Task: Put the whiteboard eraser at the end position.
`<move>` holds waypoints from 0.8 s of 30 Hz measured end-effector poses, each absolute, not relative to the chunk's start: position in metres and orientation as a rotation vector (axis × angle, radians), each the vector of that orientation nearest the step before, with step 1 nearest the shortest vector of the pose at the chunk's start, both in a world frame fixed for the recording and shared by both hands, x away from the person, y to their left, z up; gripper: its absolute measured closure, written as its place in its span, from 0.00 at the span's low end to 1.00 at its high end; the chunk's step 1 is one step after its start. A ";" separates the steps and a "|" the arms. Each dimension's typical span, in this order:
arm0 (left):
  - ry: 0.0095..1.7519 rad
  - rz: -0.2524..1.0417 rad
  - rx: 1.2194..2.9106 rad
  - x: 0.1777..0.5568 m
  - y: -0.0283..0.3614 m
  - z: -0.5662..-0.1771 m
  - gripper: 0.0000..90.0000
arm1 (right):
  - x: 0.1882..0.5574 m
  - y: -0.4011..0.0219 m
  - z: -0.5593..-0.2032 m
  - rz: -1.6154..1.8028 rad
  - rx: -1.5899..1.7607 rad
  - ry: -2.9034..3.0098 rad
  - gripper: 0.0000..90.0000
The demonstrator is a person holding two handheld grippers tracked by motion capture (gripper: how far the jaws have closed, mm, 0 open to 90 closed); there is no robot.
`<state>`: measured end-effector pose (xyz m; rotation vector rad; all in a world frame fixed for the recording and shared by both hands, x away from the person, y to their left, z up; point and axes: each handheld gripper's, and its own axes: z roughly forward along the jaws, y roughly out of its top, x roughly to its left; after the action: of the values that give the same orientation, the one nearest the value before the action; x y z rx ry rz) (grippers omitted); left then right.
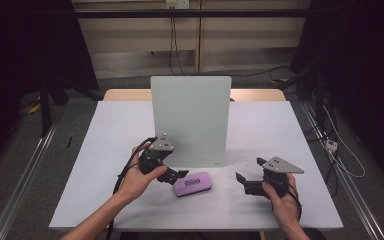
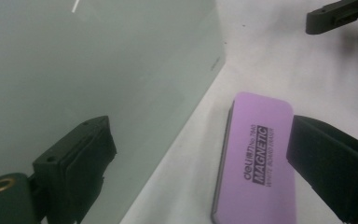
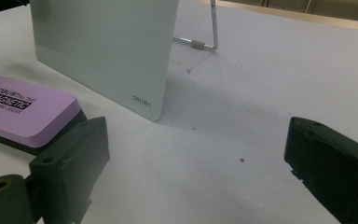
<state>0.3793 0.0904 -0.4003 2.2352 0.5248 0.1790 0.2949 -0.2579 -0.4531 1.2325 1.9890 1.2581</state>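
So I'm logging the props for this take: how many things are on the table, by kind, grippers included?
Glass whiteboard: 1
Purple magnetic eraser: 1
Hand-held grippers: 2, the left hand-held gripper and the right hand-held gripper, both open
Total: 4

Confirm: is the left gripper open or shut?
Open. The left gripper has its jaws spread wide, the purple magnetic eraser lying flat between them, not clamped.

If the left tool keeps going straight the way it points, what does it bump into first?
Probably the purple eraser: it lies just ahead between the open jaws of the left tool, beside the glass board.
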 end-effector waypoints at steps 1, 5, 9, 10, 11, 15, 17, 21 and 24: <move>0.506 0.155 2.229 0.379 0.092 -0.400 0.08 | 0.295 -0.258 -0.453 1.258 1.233 1.989 0.08; 0.519 0.194 2.195 0.376 0.100 -0.395 0.07 | 0.295 -0.258 -0.453 1.258 1.235 1.988 0.08; 0.543 0.213 2.157 0.374 0.110 -0.395 0.07 | 0.295 -0.258 -0.453 1.259 1.233 1.987 0.08; 0.547 0.223 2.152 0.374 0.113 -0.396 0.07 | 0.295 -0.258 -0.453 1.259 1.234 1.986 0.08; 0.552 0.232 2.148 0.373 0.115 -0.397 0.08 | 0.295 -0.258 -0.453 1.259 1.236 1.986 0.08; 0.584 0.266 2.131 0.371 0.125 -0.400 0.08 | 0.295 -0.258 -0.453 1.257 1.234 1.989 0.08; 0.600 0.255 2.108 0.371 0.130 -0.401 0.08 | 0.295 -0.258 -0.453 1.256 1.232 1.990 0.08; 0.624 0.281 2.078 0.370 0.141 -0.400 0.08 | 0.296 -0.257 -0.453 1.253 1.233 1.992 0.08; 0.654 0.289 2.050 0.369 0.150 -0.399 0.08 | 0.296 -0.258 -0.454 1.254 1.233 1.991 0.08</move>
<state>0.3692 0.1500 -0.3995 2.0499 0.6538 0.2893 0.2957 -0.2575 -0.4535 1.2334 1.9914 1.2540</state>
